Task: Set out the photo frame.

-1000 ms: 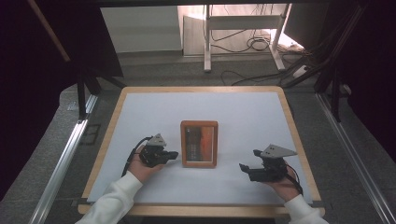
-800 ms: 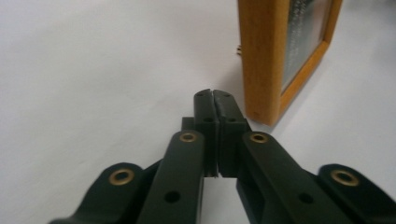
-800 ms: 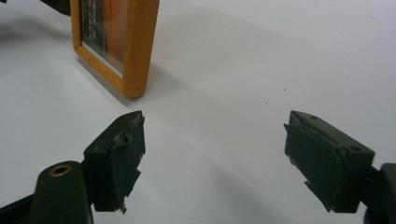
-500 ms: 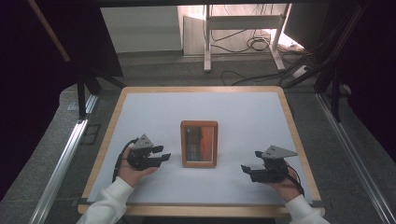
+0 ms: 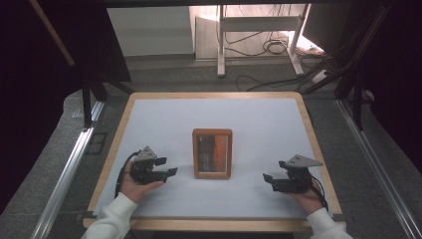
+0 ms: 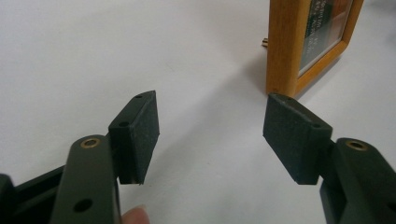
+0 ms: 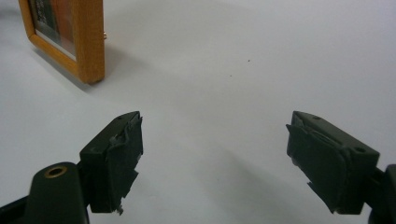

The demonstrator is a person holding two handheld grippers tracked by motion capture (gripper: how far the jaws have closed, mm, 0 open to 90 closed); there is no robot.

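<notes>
A wooden picture frame (image 5: 212, 153) is standing near the middle of the white table (image 5: 259, 119), its glass front showing a dark and orange picture. To the left of the frame, well apart from it, the left gripper (image 5: 169, 167) is lying in the person's left hand (image 5: 133, 181), pointing toward the frame; its jaws have just been opening and are now standing wide, with nothing but bare table between them. In the left gripper view the frame's (image 6: 308, 42) wooden edge is rising just beyond the right-hand jaw, not touching it. To the right of the frame, also well apart, the right gripper (image 5: 268, 180) is resting in the person's right hand (image 5: 307, 196), pointing back toward the frame, its jaws spread wide and gripping nothing. In the right gripper view the frame (image 7: 70, 35) is sitting off at the upper left, beyond the jaws.
</notes>
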